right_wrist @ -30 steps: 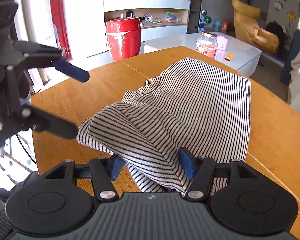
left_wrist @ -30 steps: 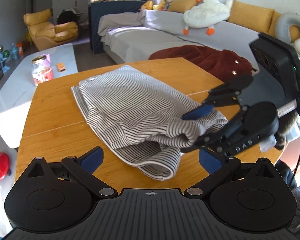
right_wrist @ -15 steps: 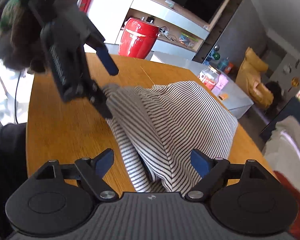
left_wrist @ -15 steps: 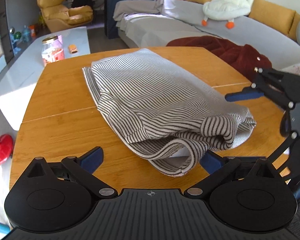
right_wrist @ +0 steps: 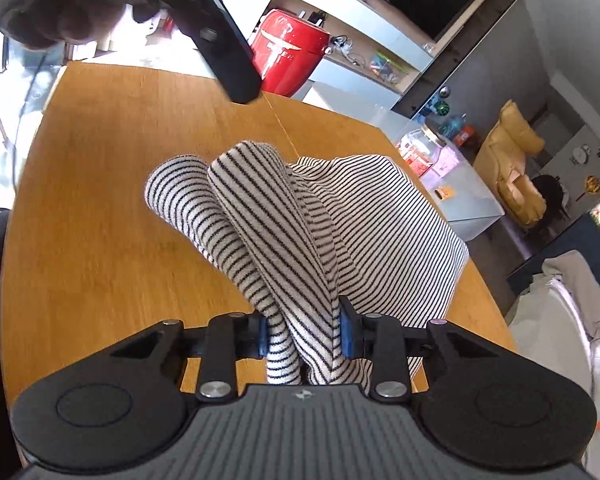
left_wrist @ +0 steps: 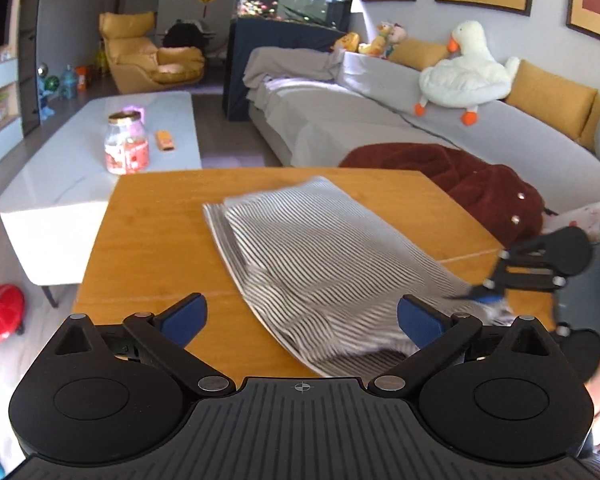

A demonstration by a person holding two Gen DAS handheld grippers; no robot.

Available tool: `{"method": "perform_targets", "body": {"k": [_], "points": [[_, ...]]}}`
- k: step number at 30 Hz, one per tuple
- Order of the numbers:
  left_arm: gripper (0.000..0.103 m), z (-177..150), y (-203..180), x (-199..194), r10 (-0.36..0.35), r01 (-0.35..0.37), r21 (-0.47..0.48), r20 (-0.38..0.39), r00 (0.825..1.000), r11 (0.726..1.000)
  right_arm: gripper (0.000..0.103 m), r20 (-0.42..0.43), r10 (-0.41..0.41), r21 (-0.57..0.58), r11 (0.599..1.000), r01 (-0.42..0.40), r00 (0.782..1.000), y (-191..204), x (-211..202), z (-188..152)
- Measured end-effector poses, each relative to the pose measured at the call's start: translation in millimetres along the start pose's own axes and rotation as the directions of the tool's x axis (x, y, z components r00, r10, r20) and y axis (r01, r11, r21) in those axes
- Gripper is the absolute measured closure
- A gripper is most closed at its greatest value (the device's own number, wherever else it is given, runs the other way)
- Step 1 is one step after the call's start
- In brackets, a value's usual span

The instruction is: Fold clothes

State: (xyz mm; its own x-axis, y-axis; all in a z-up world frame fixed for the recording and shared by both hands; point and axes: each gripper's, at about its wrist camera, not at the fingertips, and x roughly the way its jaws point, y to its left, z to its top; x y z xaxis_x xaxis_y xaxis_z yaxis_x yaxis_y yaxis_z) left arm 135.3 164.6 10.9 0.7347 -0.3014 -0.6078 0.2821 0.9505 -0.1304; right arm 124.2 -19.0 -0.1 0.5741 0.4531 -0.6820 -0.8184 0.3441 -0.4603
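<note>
A striped garment (left_wrist: 332, 264) is lying on the wooden table (left_wrist: 148, 240) in a living room, the right gripper (right_wrist: 304, 336) having just closed, now clamping its bunched edge, the left gripper (left_wrist: 300, 320) gaping empty.

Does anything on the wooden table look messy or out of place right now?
Only the striped garment: its near end is bunched into thick rolled folds lifted off the wooden table, pinched in the right gripper, whose jaws have just been closing. The far part lies flat. Nothing looks spilled or damaged.
</note>
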Motion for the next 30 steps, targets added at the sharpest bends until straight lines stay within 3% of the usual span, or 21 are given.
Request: {"method": "perform_targets", "body": {"k": [3,6,10,12,16,19,23,27,30], "points": [[0.0,17.0,7.0,31.2,0.041,-0.04,0.037,-0.009,0.999,0.998,0.073,-0.005,0.098,-0.005,0.995,-0.098,0.995,-4.7,-26.9,7.7],[0.0,18.0,8.5,60.3,0.041,-0.036,0.09,-0.058,0.997,0.995,0.074,-0.013,0.173,-0.059,0.983,-0.174,0.985,-8.0,-60.0,21.3],[0.002,5.3,5.8,80.7,-0.004,0.024,0.169,-0.117,0.993,0.985,0.075,-0.007,0.215,-0.115,0.97,-0.215,0.977,-31.7,-99.0,54.8],[0.007,-2.0,9.6,84.8,-0.053,0.074,0.155,-0.139,0.989,0.985,0.075,0.006,0.228,-0.112,0.968,-0.226,0.974,-52.5,-107.6,71.1],[0.012,-6.4,29.4,81.5,-0.123,0.139,0.091,-0.159,0.98,0.986,0.075,0.008,0.281,-0.068,0.958,-0.28,0.96,-97.6,-62.2,84.2],[0.012,-8.1,43.7,67.4,-0.095,0.106,0.065,-0.158,0.983,0.992,0.074,0.002,0.328,-0.032,0.944,-0.328,0.945,-117.5,-7.0,80.4],[0.009,1.0,54.7,35.0,-0.055,0.059,0.038,-0.115,0.992,0.998,0.072,-0.067,0.351,-0.017,0.936,-0.353,0.934,-123.0,61.6,59.7],[0.007,18.6,45.4,5.8,-0.063,0.066,0.077,-0.04,0.997,0.995,0.06,-0.011,0.36,0.063,0.931,-0.359,0.933,-136.6,69.4,52.4],[0.006,36.6,25.1,-6.5,-0.131,0.126,0.118,0.033,0.991,0.985,0.045,0.009,0.319,0.075,0.945,-0.318,0.948,-141.0,59.7,48.5]]}}
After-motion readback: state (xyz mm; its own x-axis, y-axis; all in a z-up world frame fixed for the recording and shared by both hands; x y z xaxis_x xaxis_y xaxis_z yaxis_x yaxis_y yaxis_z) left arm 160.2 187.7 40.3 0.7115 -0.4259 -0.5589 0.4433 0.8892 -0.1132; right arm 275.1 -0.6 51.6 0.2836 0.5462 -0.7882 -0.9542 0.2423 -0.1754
